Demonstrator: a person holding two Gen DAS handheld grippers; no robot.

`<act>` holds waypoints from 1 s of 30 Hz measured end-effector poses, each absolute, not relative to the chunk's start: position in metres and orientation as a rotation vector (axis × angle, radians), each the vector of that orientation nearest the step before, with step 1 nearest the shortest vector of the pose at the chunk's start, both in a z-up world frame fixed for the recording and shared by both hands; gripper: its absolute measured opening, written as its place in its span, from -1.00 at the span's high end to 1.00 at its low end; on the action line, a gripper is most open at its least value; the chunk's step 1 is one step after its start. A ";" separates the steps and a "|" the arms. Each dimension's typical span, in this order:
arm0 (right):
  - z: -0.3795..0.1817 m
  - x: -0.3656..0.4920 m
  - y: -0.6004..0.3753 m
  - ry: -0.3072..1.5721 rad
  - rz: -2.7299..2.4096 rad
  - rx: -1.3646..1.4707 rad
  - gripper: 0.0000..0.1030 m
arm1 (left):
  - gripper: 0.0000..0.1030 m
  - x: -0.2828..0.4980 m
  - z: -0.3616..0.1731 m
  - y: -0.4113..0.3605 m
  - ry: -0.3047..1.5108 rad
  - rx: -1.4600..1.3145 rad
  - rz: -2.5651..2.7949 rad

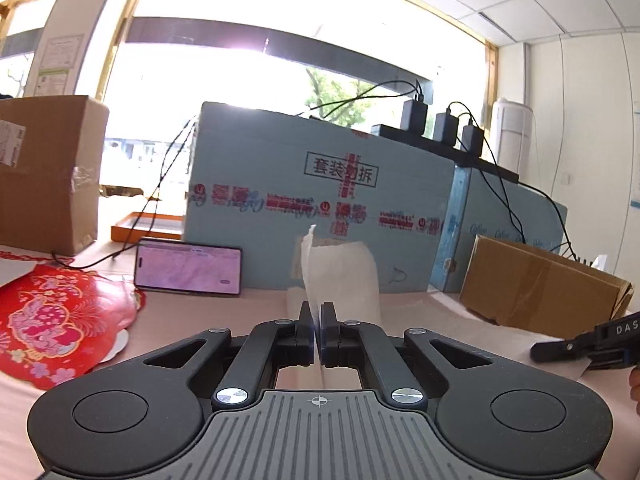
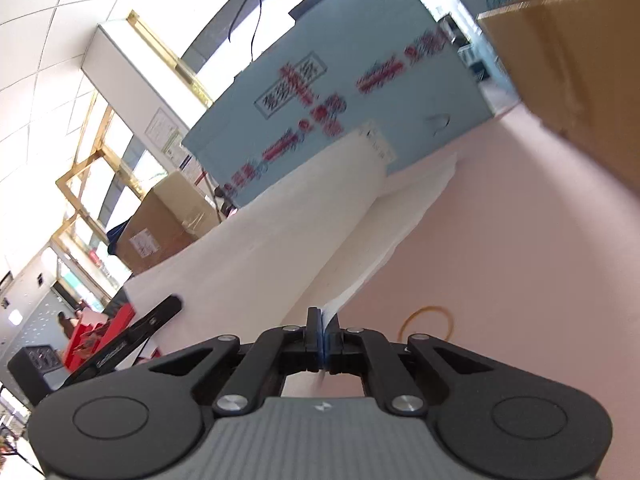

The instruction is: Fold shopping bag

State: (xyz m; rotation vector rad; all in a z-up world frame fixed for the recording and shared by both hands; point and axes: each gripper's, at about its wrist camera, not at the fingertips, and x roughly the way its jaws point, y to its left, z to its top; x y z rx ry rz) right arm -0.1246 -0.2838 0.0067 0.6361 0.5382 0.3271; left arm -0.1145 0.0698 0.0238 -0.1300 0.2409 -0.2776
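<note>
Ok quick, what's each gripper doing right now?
Left gripper: closed on the white shopping bag.
Right gripper: closed on the white shopping bag's edge.

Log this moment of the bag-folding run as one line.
stage: lifting bag edge | left claw: shut on shopping bag | right claw: shut on shopping bag | surface: pink table

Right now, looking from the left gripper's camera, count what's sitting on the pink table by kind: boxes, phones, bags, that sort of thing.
Brown cardboard boxes: 2
Light blue printed cartons: 2
Phones: 1
Orange trays: 1
Red paper decorations: 1
White shopping bags: 1, pinched in the left gripper
Total: 8
</note>
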 end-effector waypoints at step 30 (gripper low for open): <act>-0.032 -0.191 -0.337 0.452 0.055 0.673 0.85 | -0.71 -0.201 0.012 0.094 0.220 0.020 0.181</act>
